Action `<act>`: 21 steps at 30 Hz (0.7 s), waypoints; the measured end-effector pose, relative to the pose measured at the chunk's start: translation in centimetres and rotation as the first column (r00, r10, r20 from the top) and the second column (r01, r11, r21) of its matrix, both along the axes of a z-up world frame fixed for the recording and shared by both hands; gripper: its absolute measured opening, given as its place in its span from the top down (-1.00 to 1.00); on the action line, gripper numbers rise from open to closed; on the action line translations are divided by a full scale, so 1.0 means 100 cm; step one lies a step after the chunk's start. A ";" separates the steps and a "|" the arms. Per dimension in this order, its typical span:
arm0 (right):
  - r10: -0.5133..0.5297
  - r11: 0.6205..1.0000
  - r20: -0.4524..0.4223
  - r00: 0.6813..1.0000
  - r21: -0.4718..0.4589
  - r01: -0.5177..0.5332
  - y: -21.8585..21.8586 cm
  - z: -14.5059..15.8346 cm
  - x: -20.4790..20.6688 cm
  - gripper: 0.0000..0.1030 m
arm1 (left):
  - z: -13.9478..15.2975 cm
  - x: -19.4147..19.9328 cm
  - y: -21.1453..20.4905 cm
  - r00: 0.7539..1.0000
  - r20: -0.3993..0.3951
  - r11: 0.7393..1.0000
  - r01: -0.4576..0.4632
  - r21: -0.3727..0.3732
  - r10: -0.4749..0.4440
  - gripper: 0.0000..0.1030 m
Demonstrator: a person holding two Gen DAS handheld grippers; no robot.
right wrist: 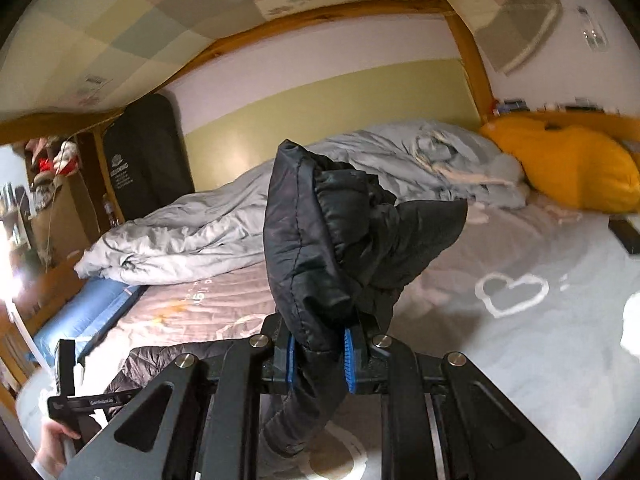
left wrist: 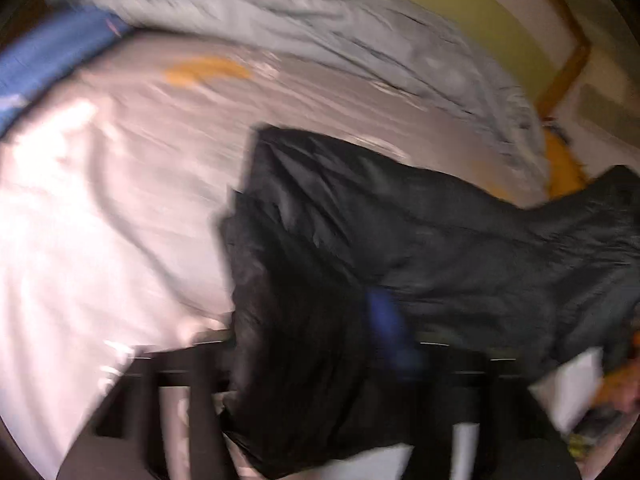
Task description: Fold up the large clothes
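Two wrist views over a bed during the folding of a large black puffer jacket. In the right wrist view the right gripper stands nearly closed, its blue pads pinching a thick bunched fold of the jacket, which rises above the fingers as a padded lump and hangs below them toward the grey sheet. The rest of the garment lies low at near left on the bed, beside the left gripper and the hand that carries it. In the left wrist view, heavily blurred, the jacket spreads from the near centre toward the right over the sheet; dark cloth covers the left gripper, one blue pad shows against it, and the narrow gap suggests a hold on the fabric, though the blur prevents certainty. A crumpled grey duvet lies along the far side, a yellow pillow at far right, a blue mat at the left edge. Risks, as judged from this arrangement: the slick quilted shell may slide out of the right pads, since the bite takes a rounded bundle, not a flat edge; an uncertain left hold may let its corner drop, skewing the fold; and the hanging part may drag wrinkles into the sheet or catch the duvet.
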State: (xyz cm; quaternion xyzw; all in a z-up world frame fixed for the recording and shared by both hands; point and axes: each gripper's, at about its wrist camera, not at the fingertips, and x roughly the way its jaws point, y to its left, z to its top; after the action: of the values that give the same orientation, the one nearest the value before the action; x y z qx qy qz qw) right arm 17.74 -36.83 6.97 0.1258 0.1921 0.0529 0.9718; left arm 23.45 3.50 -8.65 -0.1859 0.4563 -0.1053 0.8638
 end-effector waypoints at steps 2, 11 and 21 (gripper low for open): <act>0.011 1.000 0.012 1.000 0.005 -0.011 0.002 0.005 -0.004 0.63 | 0.007 -0.007 -0.006 0.999 0.007 0.997 0.036 -0.064 -0.036 0.78; 0.195 0.981 0.131 0.972 -0.018 -0.195 0.028 0.032 -0.036 0.63 | 0.026 -0.053 -0.102 0.958 0.058 0.947 0.286 -0.144 -0.280 0.80; 0.556 0.817 -0.165 0.815 -0.073 -0.572 0.129 -0.060 -0.037 0.63 | -0.011 0.003 -0.064 0.985 -0.007 0.961 0.165 -0.220 -0.171 0.41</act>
State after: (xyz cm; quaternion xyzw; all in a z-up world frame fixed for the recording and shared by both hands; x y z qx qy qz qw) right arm 14.06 -23.89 0.97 0.0082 0.2896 0.3185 0.9026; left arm 23.73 -2.88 -9.76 -0.2416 0.4671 -0.2253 0.8202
